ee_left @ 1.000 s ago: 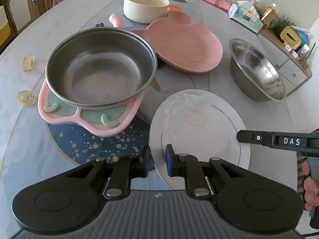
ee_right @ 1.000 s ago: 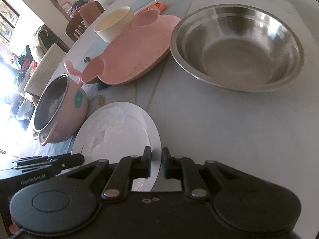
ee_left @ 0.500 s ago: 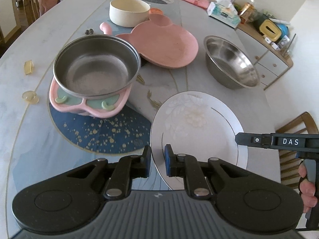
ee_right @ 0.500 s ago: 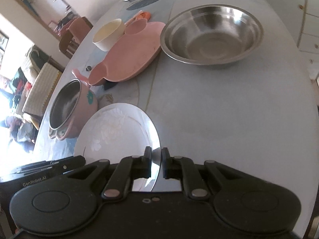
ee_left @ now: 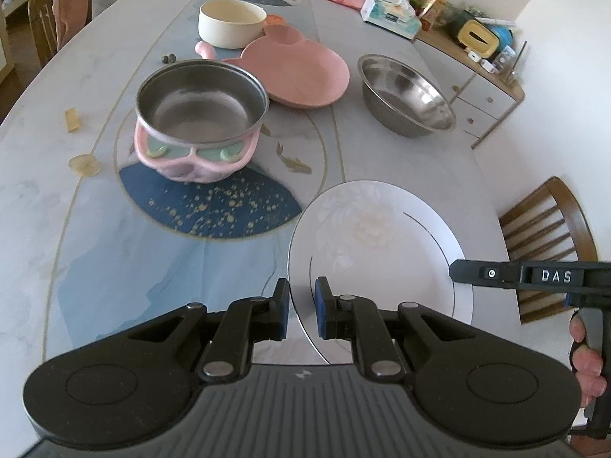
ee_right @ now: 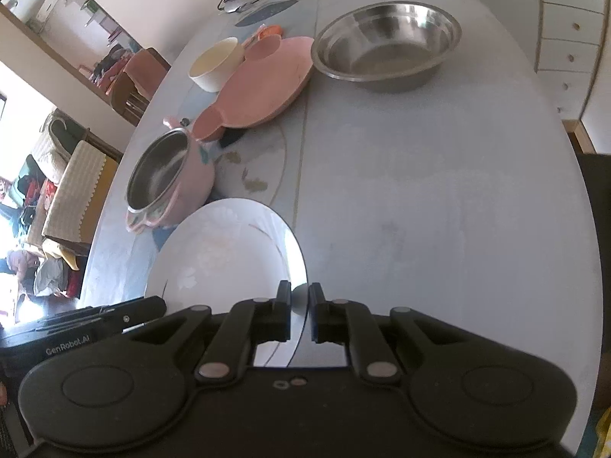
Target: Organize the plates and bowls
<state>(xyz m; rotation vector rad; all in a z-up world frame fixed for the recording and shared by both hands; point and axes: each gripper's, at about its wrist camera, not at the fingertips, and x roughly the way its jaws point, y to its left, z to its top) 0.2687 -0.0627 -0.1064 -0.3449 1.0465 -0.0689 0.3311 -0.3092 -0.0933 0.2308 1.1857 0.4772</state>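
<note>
A large oval table (ee_left: pixel 95 76) with a pale marbled top fills the room, and wooden chairs (ee_left: pixel 550 236) are set around it. A white sideboard (ee_left: pixel 477 87) with drawers stands against the cream wall (ee_left: pixel 553 133). Bright daylight is seen through a doorway (ee_right: pixel 15 152) beside a sofa (ee_right: pixel 72 183).

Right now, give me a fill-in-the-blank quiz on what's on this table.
1. Both grippers hold the ____ plate by its rim.
2. The steel-lined pot has a ____ outer shell.
3. The cream bowl sits beside the pink ____.
4. The large steel bowl is ____.

Missing: white; pink; plate; empty
</note>
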